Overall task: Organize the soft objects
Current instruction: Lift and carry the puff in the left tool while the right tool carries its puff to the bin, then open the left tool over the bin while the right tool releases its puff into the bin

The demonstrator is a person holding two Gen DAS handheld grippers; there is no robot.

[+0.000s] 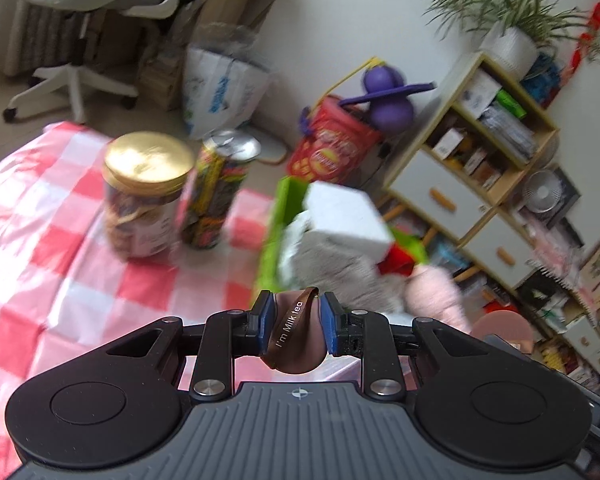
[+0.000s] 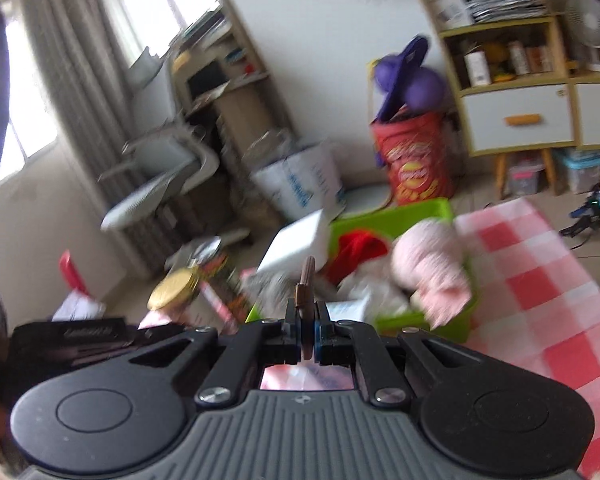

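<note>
My left gripper is shut on a rounded brown plush toy. Across the toy runs a brown ribbon printed "I'm Milk tea". My right gripper is shut on a thin brown ribbon strip that sticks up between its pads. Beyond both grippers a green bin stands on the checked table. It holds a pink plush, a grey plush, a white box and something red.
A gold-lidded jar and a colourful can stand left of the bin on the red-and-white cloth. On the floor behind are a red snack tub, a white bag, an office chair and a shelf unit.
</note>
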